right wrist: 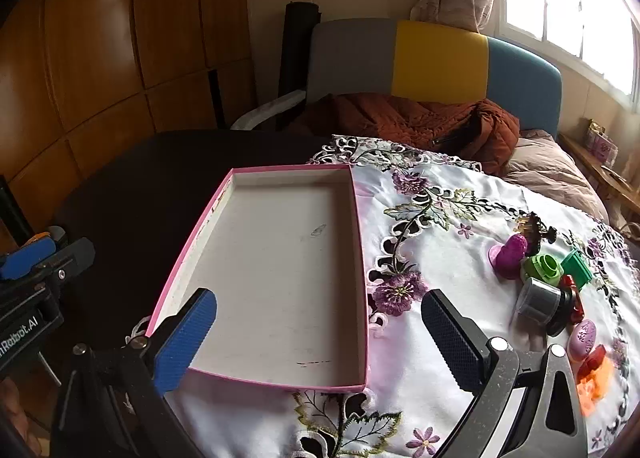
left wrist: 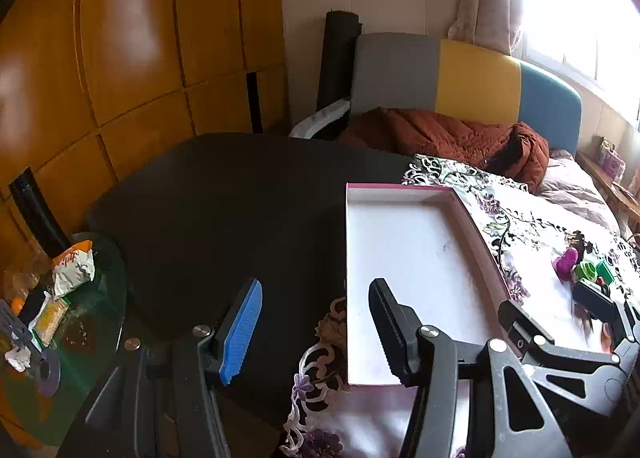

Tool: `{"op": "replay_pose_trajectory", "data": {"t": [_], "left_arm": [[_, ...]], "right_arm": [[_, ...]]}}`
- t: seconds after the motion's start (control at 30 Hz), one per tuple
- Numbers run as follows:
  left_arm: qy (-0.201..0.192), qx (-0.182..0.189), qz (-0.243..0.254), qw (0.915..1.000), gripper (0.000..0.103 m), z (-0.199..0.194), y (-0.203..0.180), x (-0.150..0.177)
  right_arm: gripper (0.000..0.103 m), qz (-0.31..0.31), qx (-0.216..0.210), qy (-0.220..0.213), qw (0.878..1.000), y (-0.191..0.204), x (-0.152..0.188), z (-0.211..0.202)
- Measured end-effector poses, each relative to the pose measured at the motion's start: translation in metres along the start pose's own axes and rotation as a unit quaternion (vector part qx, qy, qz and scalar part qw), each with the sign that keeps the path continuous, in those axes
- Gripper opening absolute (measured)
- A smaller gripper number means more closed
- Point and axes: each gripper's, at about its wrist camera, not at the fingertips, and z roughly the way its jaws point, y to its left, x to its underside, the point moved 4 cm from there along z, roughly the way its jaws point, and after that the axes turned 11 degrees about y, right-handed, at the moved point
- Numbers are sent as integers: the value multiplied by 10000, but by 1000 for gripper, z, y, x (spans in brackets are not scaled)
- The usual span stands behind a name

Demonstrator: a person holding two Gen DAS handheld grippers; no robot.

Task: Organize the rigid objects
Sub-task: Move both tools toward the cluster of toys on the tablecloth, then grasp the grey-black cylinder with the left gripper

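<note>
A pink-rimmed white box (right wrist: 280, 258) lies empty on the embroidered cloth; it also shows in the left wrist view (left wrist: 400, 258). Small toys sit in a cluster at the right: a purple heart stamp (right wrist: 508, 256), a green round piece (right wrist: 546, 268), a green block (right wrist: 576, 264), a grey cylinder (right wrist: 538, 302), a pink oval (right wrist: 583, 338) and orange-red pieces (right wrist: 596, 374). My right gripper (right wrist: 320, 342) is open and empty above the box's near edge. My left gripper (left wrist: 316, 334) is open and empty at the box's left side. The right gripper's fingers (left wrist: 592, 300) show near the toys.
A dark round table (right wrist: 140, 186) carries the white floral cloth (right wrist: 440, 218). A bed with an orange quilt (right wrist: 400, 118) and a grey-yellow-blue headboard stands behind. A glass side table with snack packets (left wrist: 72, 266) is at the far left. Wooden wardrobe doors stand at the back left.
</note>
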Motion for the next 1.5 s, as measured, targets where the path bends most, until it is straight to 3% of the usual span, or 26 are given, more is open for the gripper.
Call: {"op": "replay_pose_trajectory", "data": {"t": [0.53, 0.83, 1.1, 1.23, 1.5], "left_arm": [[-45, -31, 207, 9998, 56, -5, -8, 0], [-379, -199, 581, 9974, 56, -22, -24, -6], [-301, -111, 830, 9960, 56, -19, -42, -6], [-169, 60, 1030, 9945, 56, -14, -54, -3], [164, 1005, 1705, 9801, 56, -6, -102, 7]], "right_arm": [[103, -148, 262, -242, 9993, -20, -6, -12], [103, 201, 509, -295, 9981, -63, -8, -18], [103, 593, 793, -357, 9944, -114, -10, -27], [103, 858, 970, -329, 9910, -152, -12, -31], [103, 1442, 1326, -356, 9800, -234, -16, -42]]}}
